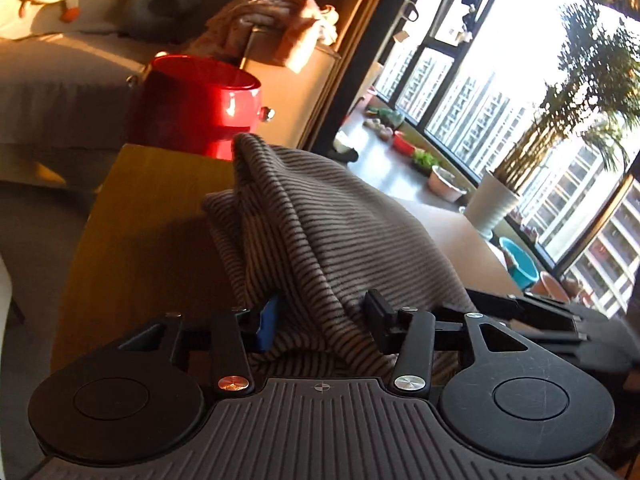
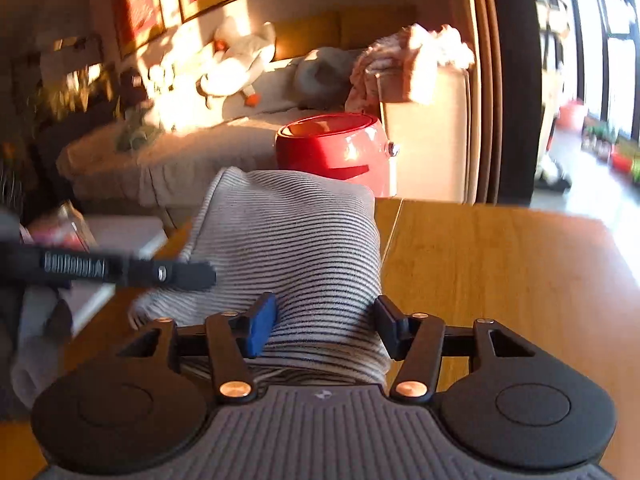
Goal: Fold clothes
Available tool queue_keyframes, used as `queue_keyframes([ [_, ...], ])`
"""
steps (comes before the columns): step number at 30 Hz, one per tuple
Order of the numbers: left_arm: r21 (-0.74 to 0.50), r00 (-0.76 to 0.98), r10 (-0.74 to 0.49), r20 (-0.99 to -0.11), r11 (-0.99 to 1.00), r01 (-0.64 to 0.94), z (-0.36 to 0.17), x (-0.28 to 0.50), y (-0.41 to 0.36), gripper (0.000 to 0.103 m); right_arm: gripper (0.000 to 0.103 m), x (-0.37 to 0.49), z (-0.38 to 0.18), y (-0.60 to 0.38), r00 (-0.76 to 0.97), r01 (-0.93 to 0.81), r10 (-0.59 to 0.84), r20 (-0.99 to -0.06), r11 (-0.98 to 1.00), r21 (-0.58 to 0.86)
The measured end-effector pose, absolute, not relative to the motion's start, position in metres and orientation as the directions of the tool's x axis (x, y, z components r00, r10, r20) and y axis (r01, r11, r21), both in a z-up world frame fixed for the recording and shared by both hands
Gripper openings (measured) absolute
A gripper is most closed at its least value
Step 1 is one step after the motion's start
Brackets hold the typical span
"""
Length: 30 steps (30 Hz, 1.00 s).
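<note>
Sunlit behind the wooden table [image 2: 500, 264], the bedroom framed a half-done fold: your left gripper [image 1: 320, 316] and right gripper [image 2: 326, 326] each pinched the bunched striped garment [image 2: 296, 240] between their fingers, flattening still left.

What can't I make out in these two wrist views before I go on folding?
- Striped knit garment: its near edge is hidden behind both gripper bodies, so its folds cannot be made out.
- Left hand-held gripper: blurred and cut off by the right view's left edge.
- Wooden table: partly covered by cloth.
</note>
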<state>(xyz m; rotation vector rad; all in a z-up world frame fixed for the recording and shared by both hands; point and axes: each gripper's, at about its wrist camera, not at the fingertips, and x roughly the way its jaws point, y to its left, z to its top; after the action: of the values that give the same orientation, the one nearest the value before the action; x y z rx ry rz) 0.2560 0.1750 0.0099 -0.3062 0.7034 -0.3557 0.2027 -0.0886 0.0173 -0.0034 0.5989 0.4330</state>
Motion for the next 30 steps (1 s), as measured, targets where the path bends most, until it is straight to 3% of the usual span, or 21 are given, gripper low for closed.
queue_keyframes([
  [5,-0.391,0.723,-0.396,-0.566,0.901,0.188,0.012,0.250,0.177,0.052,0.072,0.177,0.023,-0.088,0.754,-0.430,0.411,-0.513,0.898,0.088],
  [12,-0.391,0.721,-0.400,-0.566,0.900,0.192,0.010,0.252,0.178,0.052,0.068,0.169,0.011,-0.084,0.779,-0.411,0.327,-0.535,0.911,-0.042],
  [18,-0.385,0.731,-0.389,-0.560,0.904,0.186,0.008,0.249,0.177,0.053,0.069,0.184,-0.003,-0.103,0.709,-0.386,0.317,-0.631,0.922,0.029],
  [21,-0.374,0.761,-0.348,-0.547,0.915,0.150,0.012,0.234,0.172,0.054,0.078,0.169,-0.006,-0.111,0.720,-0.374,0.317,-0.617,0.927,0.040],
  [23,-0.347,0.788,-0.299,-0.539,0.931,0.116,0.017,0.216,0.165,0.068,0.098,0.158,-0.005,-0.118,0.733,-0.359,0.320,-0.601,0.932,0.057],
  [24,-0.340,0.798,-0.278,-0.534,0.935,0.098,0.020,0.204,0.162,0.073,0.101,0.152,-0.006,-0.120,0.735,-0.351,0.315,-0.601,0.935,0.060],
  [29,-0.337,0.780,-0.214,-0.587,0.941,0.005,0.012,0.144,0.144,0.096,0.103,0.132,-0.010,-0.131,0.739,-0.305,0.295,-0.605,0.948,0.089],
  [30,-0.331,0.768,-0.204,-0.607,0.944,-0.011,0.007,0.133,0.139,0.096,0.103,0.127,-0.010,-0.132,0.737,-0.293,0.284,-0.613,0.952,0.089],
])
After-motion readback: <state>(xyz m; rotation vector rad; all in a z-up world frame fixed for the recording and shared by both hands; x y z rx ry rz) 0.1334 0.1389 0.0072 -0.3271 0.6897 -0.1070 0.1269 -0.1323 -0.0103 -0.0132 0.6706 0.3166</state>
